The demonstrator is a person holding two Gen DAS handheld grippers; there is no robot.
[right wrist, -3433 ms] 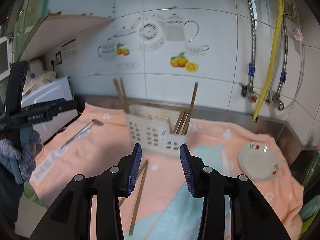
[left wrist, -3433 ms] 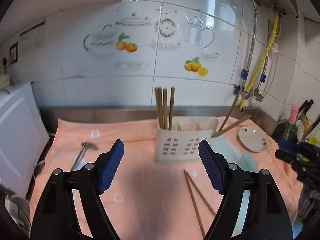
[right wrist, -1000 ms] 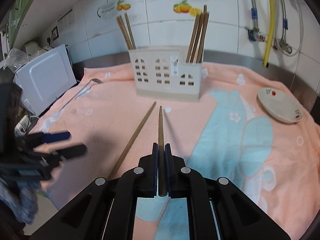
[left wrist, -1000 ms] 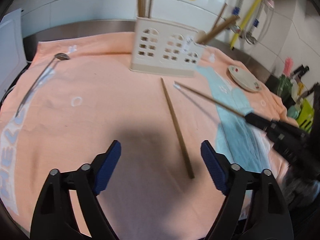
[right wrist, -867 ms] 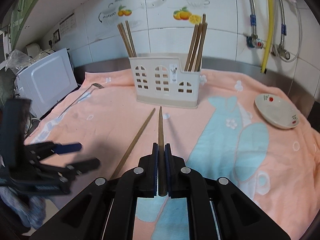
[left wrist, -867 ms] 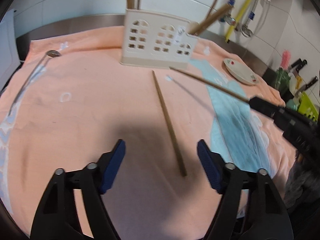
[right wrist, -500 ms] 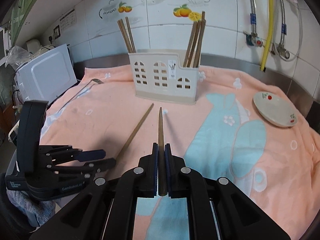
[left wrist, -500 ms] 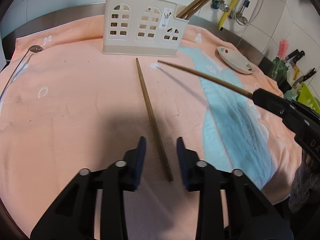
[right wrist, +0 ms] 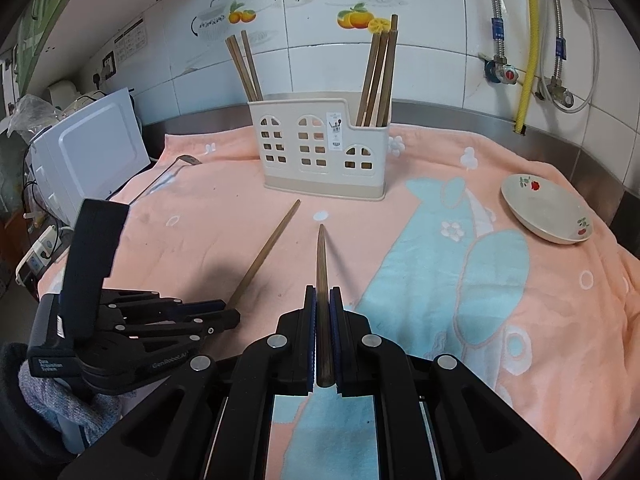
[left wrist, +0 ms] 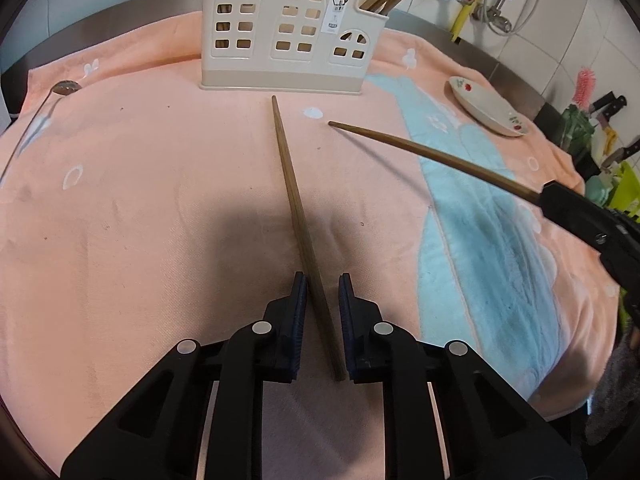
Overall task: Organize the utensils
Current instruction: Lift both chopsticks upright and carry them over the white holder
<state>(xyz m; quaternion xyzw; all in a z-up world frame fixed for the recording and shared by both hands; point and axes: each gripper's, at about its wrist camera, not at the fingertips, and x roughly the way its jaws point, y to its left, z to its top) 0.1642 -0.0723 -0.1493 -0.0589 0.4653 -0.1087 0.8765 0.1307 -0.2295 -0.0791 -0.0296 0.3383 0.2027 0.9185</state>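
A cream utensil holder (left wrist: 292,40) (right wrist: 320,152) stands on the pink towel with chopsticks upright at its left and right ends. One wooden chopstick (left wrist: 298,216) (right wrist: 264,256) lies on the towel. My left gripper (left wrist: 322,300) has its fingers narrowed around that chopstick's near end, with a small gap still showing on each side. My right gripper (right wrist: 322,304) is shut on a second chopstick (right wrist: 321,280) (left wrist: 432,156), held above the towel and pointing at the holder.
A metal ladle (left wrist: 36,120) (right wrist: 168,174) lies at the towel's left edge. A small white dish (right wrist: 546,208) (left wrist: 486,106) sits at the right. A white appliance (right wrist: 88,148) stands left. Knives and a brush (left wrist: 592,116) are far right. Pipes run down the tiled wall.
My left gripper has come down over the lying chopstick and its fingers have closed from wide open to nearly touching it. My right gripper has picked up a chopstick and holds it steady.
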